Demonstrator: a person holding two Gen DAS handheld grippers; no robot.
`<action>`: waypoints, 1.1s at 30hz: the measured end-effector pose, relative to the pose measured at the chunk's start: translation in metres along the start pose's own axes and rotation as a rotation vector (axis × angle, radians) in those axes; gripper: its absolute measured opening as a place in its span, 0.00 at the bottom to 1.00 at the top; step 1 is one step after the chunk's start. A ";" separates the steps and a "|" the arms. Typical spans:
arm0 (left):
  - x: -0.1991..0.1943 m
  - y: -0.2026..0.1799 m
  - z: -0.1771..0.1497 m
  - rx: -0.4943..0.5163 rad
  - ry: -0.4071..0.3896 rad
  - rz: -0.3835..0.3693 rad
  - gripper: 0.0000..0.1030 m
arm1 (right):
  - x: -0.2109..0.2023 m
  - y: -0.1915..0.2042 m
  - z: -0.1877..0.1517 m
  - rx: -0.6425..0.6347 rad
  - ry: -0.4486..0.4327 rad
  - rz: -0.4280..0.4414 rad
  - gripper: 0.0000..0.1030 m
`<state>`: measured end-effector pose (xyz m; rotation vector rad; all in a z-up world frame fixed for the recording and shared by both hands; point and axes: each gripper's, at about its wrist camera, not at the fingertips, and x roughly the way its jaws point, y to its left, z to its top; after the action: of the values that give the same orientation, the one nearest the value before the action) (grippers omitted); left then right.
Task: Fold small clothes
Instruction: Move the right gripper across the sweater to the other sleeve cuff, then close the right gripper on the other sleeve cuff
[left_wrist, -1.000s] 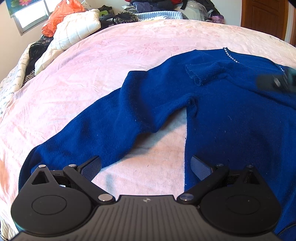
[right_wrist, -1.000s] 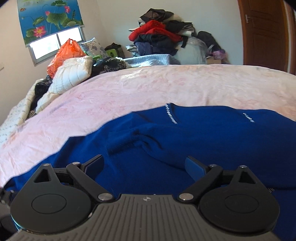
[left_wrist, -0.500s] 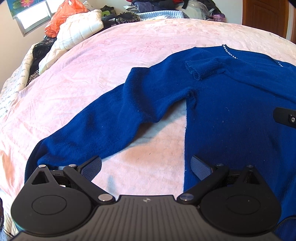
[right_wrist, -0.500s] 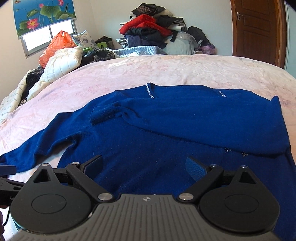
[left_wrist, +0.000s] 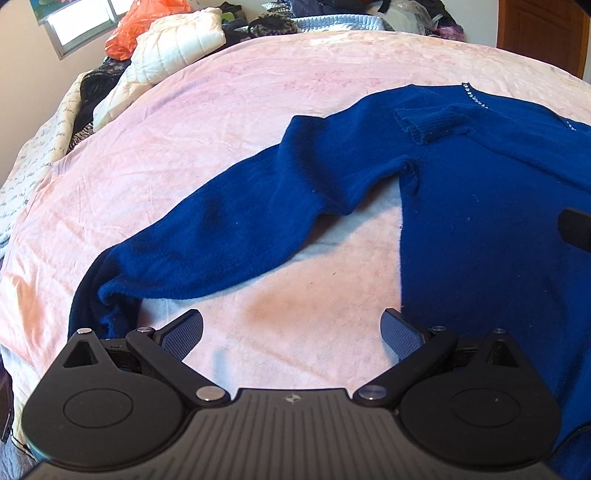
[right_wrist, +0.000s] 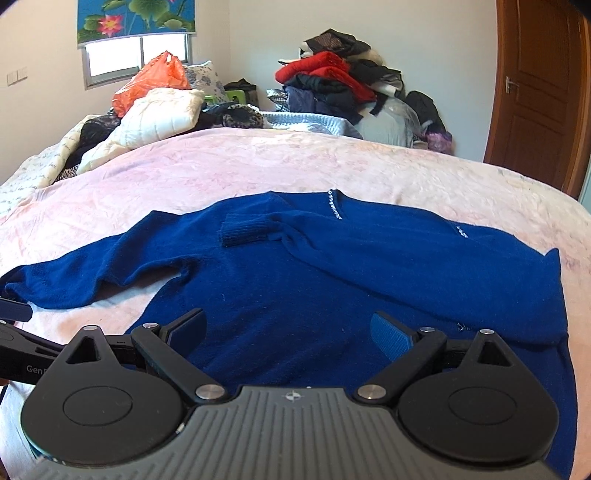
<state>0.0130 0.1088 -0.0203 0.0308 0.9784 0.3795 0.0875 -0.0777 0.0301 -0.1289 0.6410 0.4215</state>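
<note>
A dark blue knit sweater lies flat on the pink bedspread. One sleeve is folded across the chest, its ribbed cuff near the beaded neckline. The other sleeve stretches out to the left, its end bunched near the bed's front edge. My left gripper is open and empty, above bare bedspread between that sleeve and the body. My right gripper is open and empty, above the sweater's lower body. Its finger also shows at the right edge of the left wrist view.
A white quilted jacket and an orange plastic bag lie at the bed's far left. A pile of clothes stands against the far wall. A wooden door is at the right. The left gripper's body shows in the right wrist view.
Both grippers have drawn back toward the near edge of the bed and risen. The right gripper has left the folded sleeve, which now lies across the chest. Both stay open.
</note>
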 end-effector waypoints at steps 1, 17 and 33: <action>0.000 0.003 -0.001 -0.006 0.003 0.001 1.00 | 0.000 0.002 0.001 -0.005 0.000 0.003 0.93; 0.014 0.093 -0.032 -0.245 0.026 -0.066 1.00 | 0.001 0.062 0.003 -0.132 0.003 0.127 0.94; 0.013 0.241 -0.055 -0.544 0.027 0.261 1.00 | 0.001 0.161 0.006 -0.427 -0.043 0.301 0.92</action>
<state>-0.0977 0.3307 -0.0152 -0.3433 0.8728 0.8778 0.0243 0.0702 0.0365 -0.4309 0.5217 0.8473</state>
